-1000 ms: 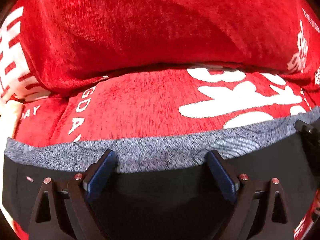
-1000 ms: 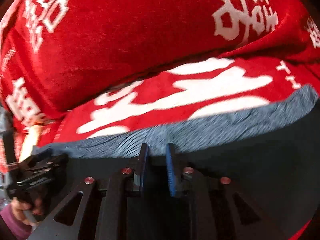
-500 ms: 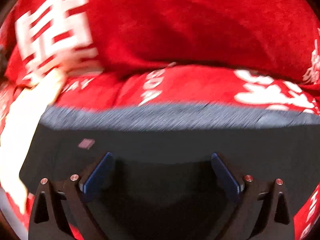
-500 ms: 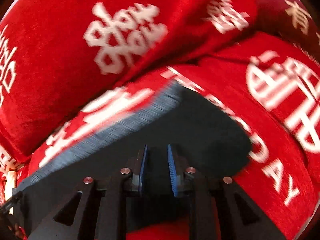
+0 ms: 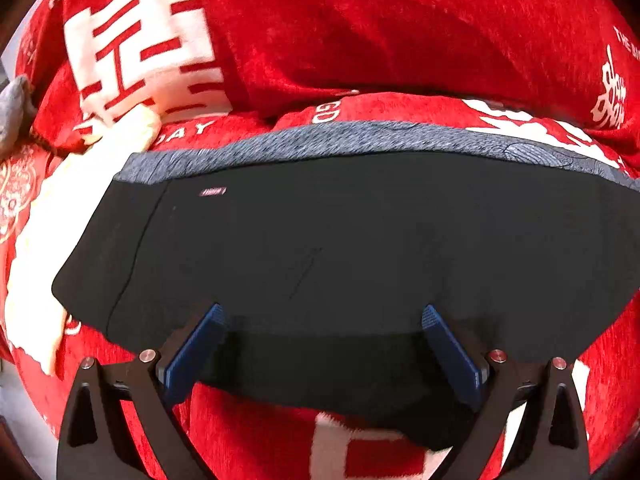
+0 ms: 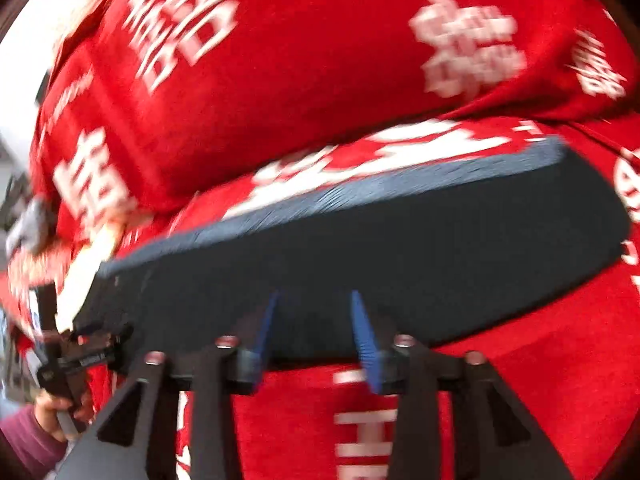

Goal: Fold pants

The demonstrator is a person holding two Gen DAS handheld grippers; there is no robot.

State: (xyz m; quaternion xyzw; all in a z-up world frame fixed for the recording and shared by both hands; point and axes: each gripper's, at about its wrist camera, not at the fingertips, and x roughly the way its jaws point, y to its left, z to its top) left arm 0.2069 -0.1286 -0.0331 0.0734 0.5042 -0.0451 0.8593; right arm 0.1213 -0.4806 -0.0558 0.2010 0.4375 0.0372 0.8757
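Note:
Black pants [image 5: 340,248] with a grey waistband [image 5: 360,140] lie folded flat on a red cover with white lettering [image 5: 360,40]. My left gripper [image 5: 320,320] stands wide open over the near edge of the pants, and its blue pads [image 5: 192,356] touch nothing. In the right wrist view the same pants [image 6: 380,248] lie ahead. My right gripper [image 6: 316,308] hovers at their near edge with its jaws opening and no cloth pinched between the pads. The left gripper [image 6: 76,356] shows at the far left there, held by a hand.
A red cushion [image 6: 280,60] rises behind the pants. A cream-coloured cloth [image 5: 40,240] lies left of the pants. A grey object [image 5: 14,108] sits at the far left edge. A purple sleeve [image 6: 24,440] is at the lower left.
Both grippers drew back from the waistband toward the pants' near edge. The right gripper, shut before, has spread its jaws. The whole folded pants now show.

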